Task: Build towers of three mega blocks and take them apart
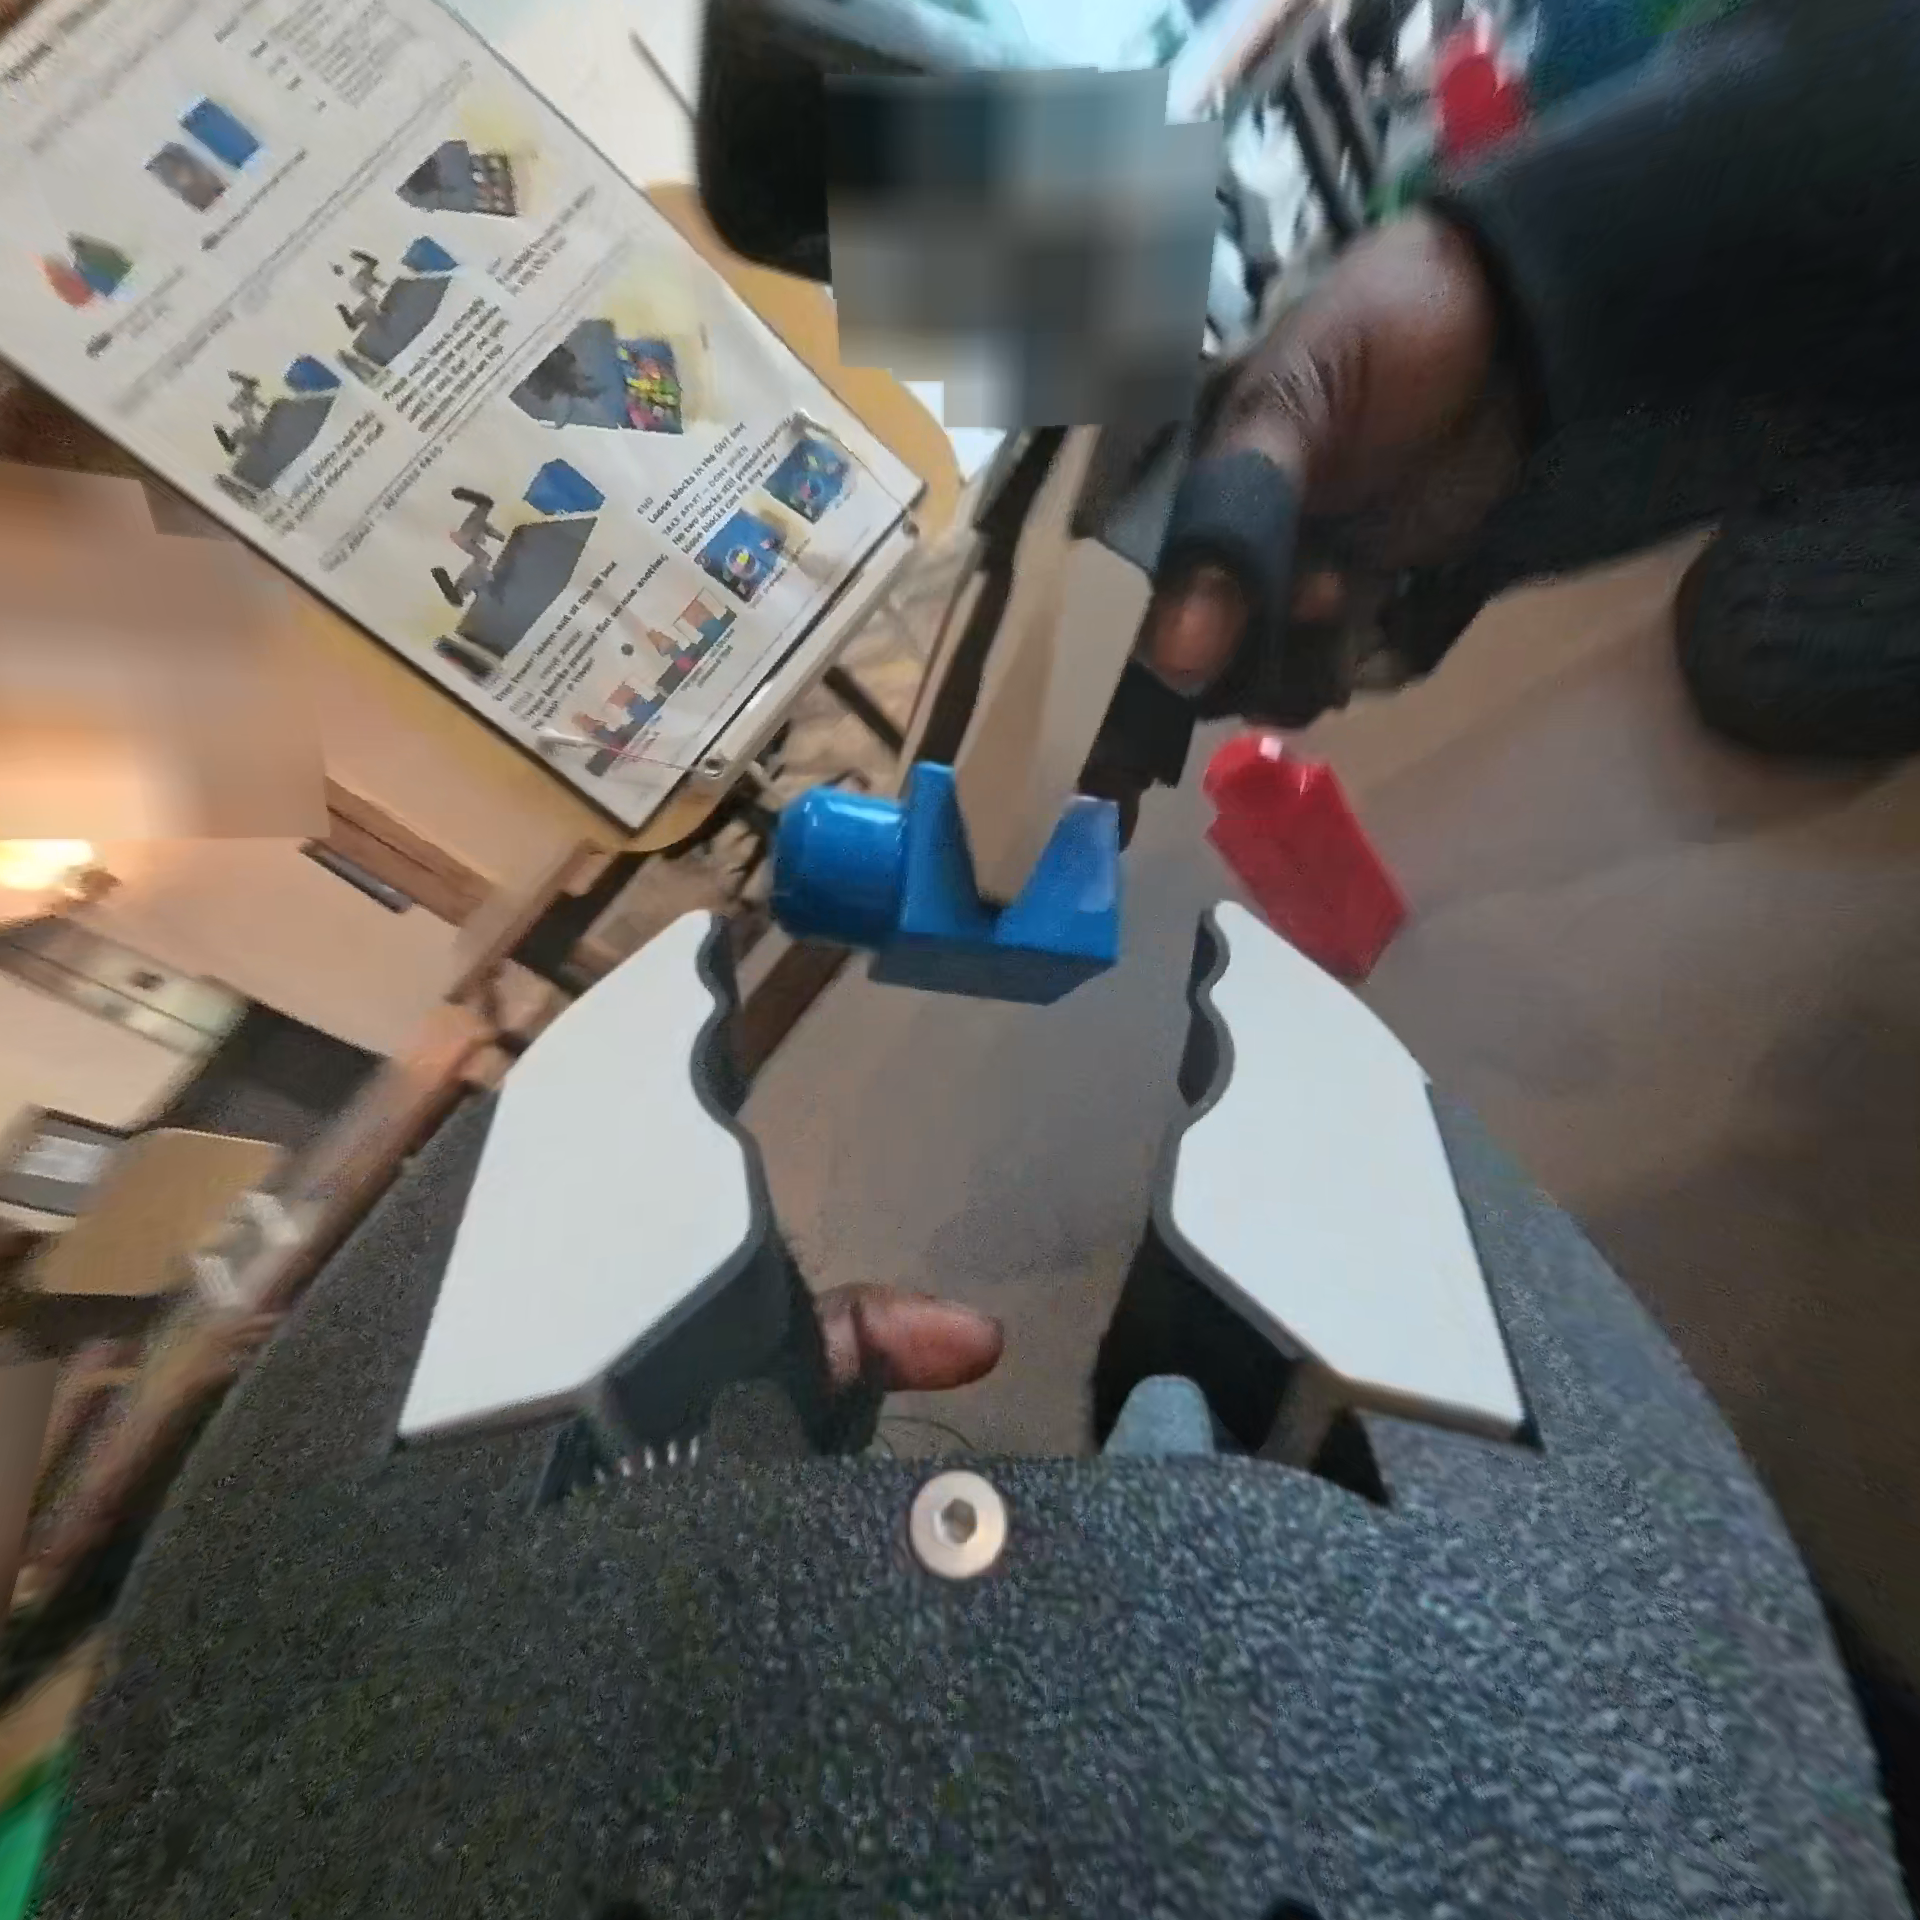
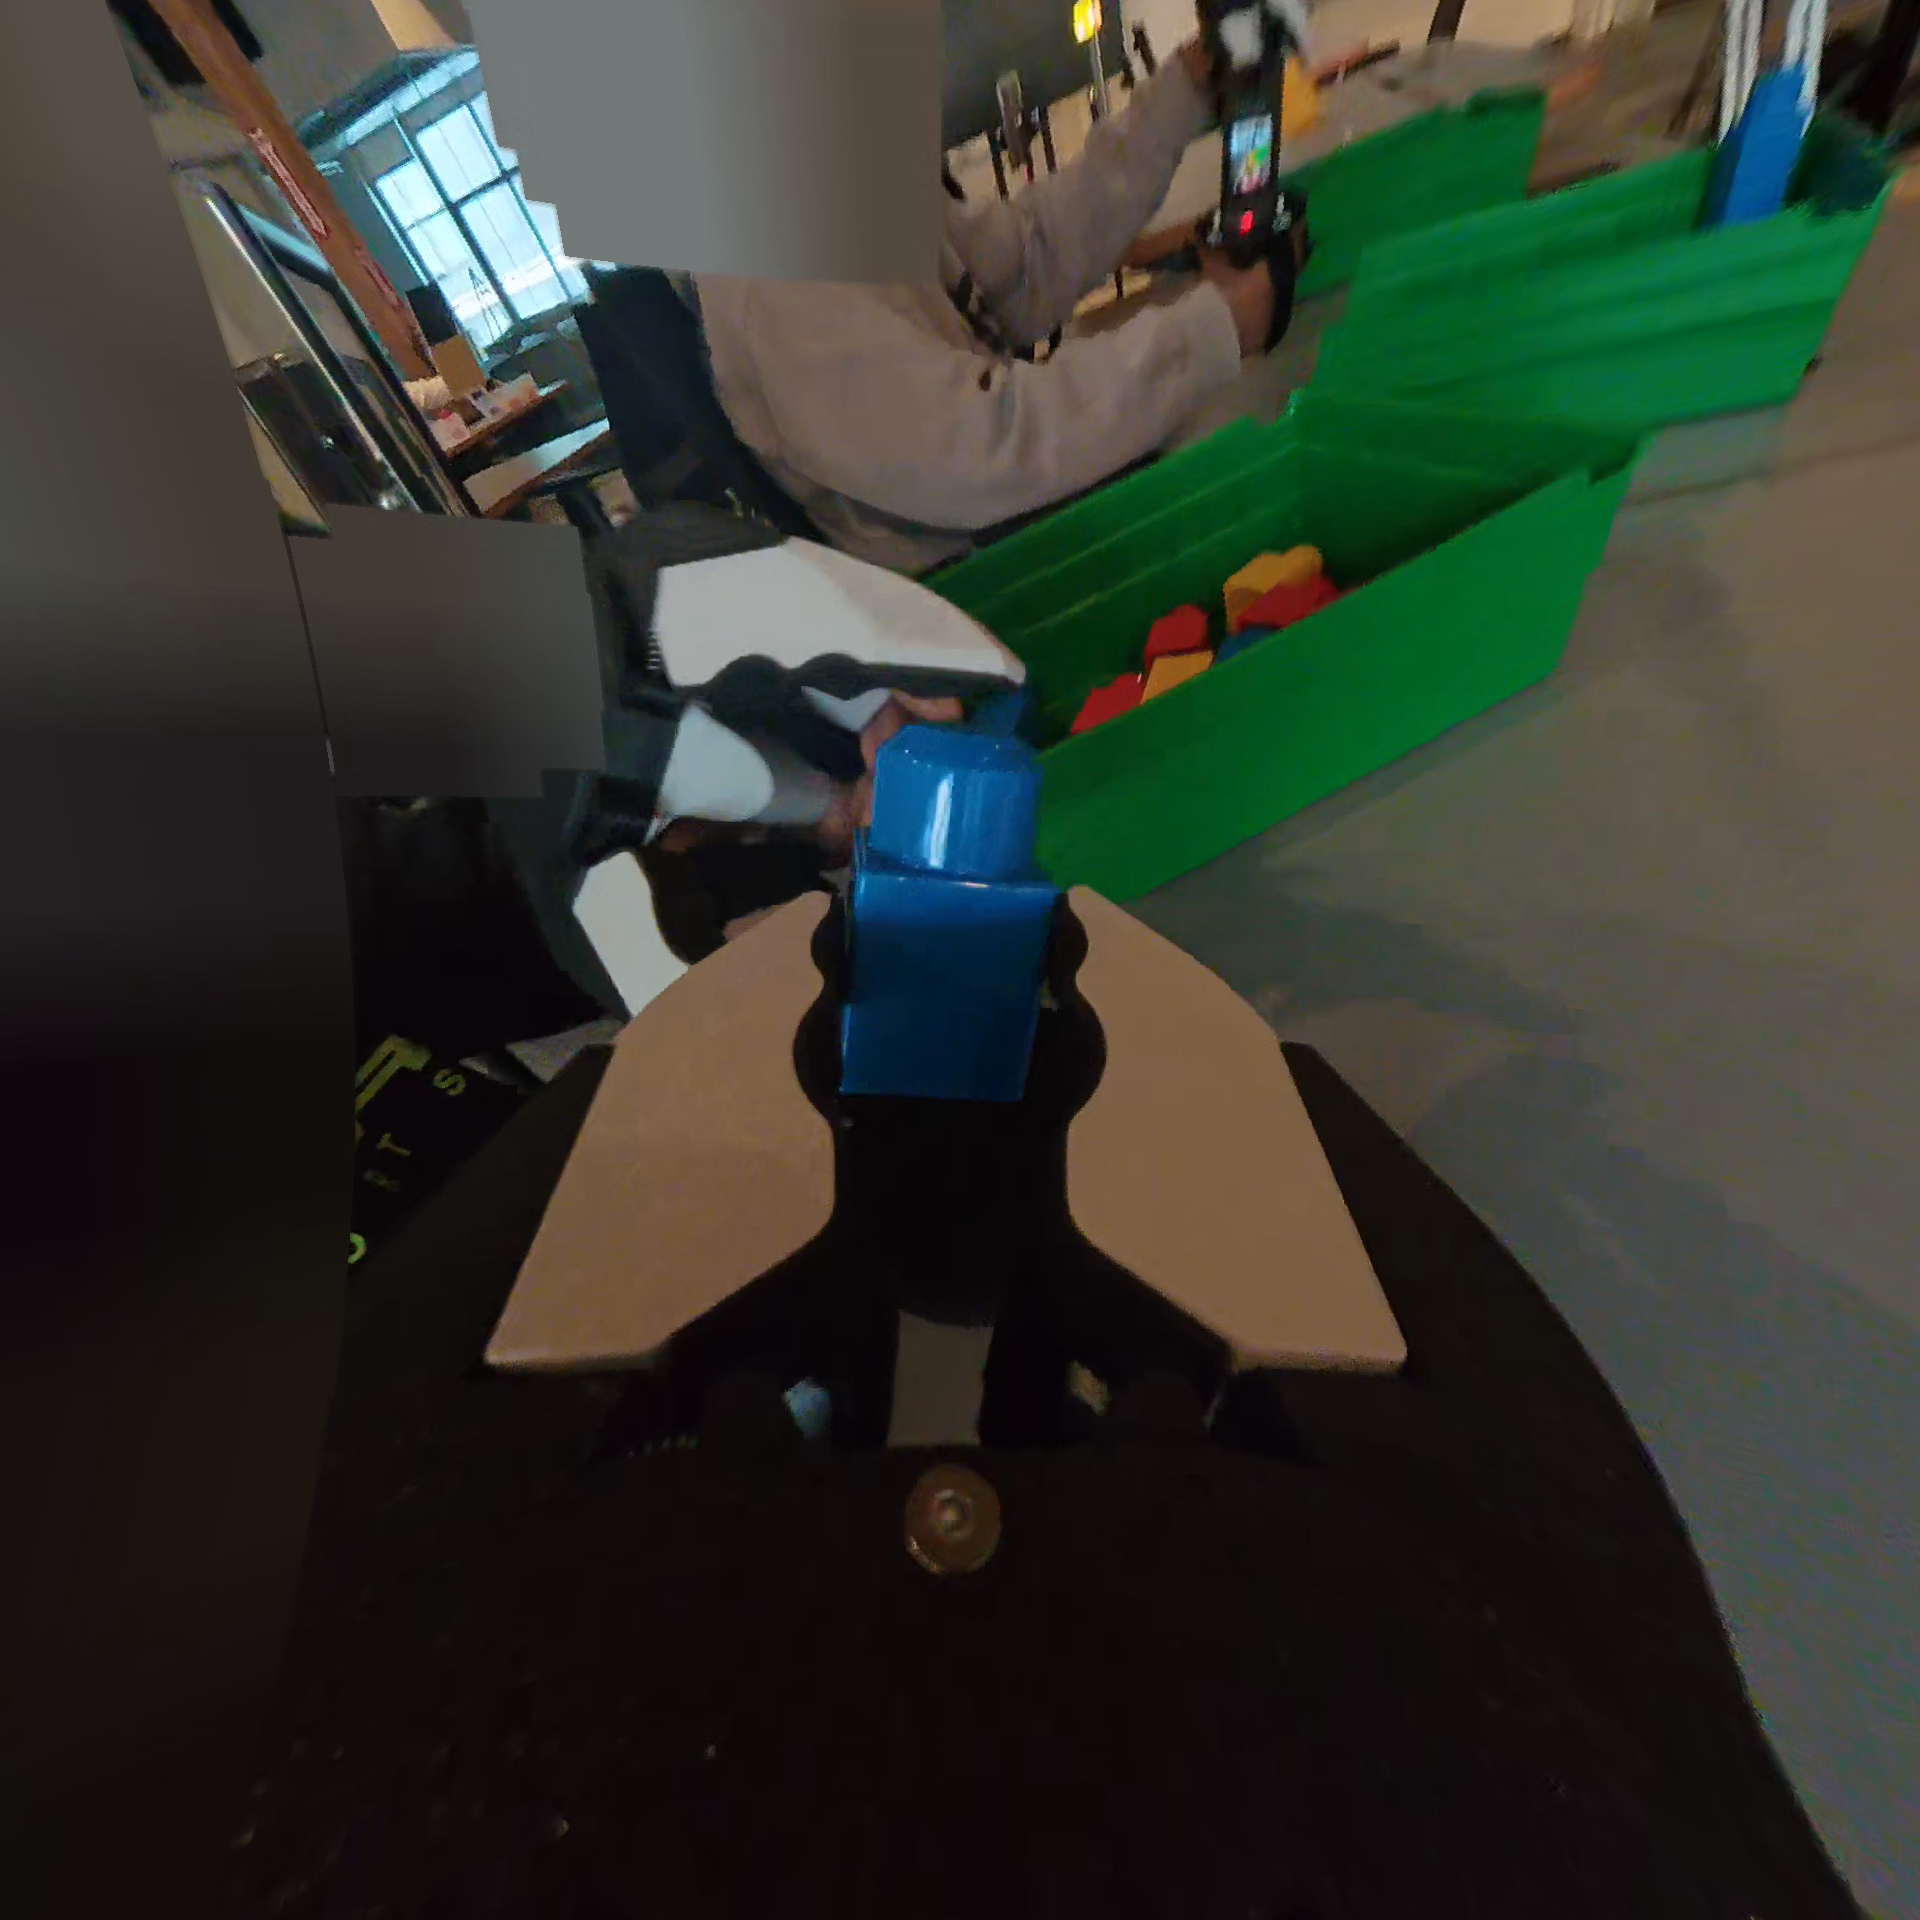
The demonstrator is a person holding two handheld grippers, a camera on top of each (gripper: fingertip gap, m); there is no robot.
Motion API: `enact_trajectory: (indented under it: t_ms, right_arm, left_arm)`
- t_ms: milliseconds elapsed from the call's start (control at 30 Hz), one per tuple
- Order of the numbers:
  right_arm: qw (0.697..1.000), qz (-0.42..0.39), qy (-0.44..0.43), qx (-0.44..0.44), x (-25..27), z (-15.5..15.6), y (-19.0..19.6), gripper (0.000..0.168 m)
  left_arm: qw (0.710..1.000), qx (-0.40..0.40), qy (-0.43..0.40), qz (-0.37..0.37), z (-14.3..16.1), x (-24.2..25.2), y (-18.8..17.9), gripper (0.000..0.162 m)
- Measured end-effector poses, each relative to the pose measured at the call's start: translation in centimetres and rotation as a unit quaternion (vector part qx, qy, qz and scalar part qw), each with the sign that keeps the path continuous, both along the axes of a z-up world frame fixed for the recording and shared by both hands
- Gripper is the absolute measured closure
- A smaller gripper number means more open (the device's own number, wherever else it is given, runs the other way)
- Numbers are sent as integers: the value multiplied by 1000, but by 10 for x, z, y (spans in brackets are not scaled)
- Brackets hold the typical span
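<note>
My right gripper [image 2: 948,935] is shut on a blue mega block [image 2: 940,977], stud end pointing forward. In the left wrist view that block [image 1: 935,894] hangs sideways in the right gripper [image 1: 1049,842] just past my fingertips. My left gripper [image 1: 961,935] is open and empty, jaws wide apart, right in front of the blue block. It also shows in the right wrist view [image 2: 904,717], close behind the block. A red block [image 1: 1299,862] sits tilted and blurred beyond my left gripper's right finger; I cannot tell if it rests on the table.
A green bin [image 2: 1299,748] with several red, yellow and blue blocks stands right of the blue block. More green bins [image 2: 1579,301] lie behind, where another person works with a gripper. An instruction sheet [image 1: 436,395] stands at the left. The grey table top [image 2: 1558,1039] lies below.
</note>
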State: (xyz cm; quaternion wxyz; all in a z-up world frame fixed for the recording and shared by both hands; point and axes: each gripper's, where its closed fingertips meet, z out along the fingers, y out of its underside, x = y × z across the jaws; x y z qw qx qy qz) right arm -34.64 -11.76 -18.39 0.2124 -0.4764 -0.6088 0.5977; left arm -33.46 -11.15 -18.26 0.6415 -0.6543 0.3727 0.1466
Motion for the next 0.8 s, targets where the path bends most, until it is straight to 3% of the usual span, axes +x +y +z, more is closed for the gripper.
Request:
enact_trajectory:
  t_ms: [100, 200, 300, 500, 800]
  right_arm:
    - [997, -15, 63, 30, 6, 17, 4, 131]
    - [990, -20, 117, 78, 12, 26, 1, 131]
    - [981, -13, 158, 110, 16, 31, -8, 131]
    - [975, 4, 184, 124, 23, 33, -18, 131]
    - [979, 25, 182, 92, 24, 29, -27, 131]
  left_arm:
    - [984, -26, -170, -49, 13, 4, -3, 78]
    - [937, -76, -322, -115, 19, 12, -4, 81]
    - [891, -116, -404, -173, 19, 24, -5, 86]
    - [848, -148, -447, -242, 17, 39, -10, 102]
    - [867, -136, -403, -259, 5, 44, -14, 127]
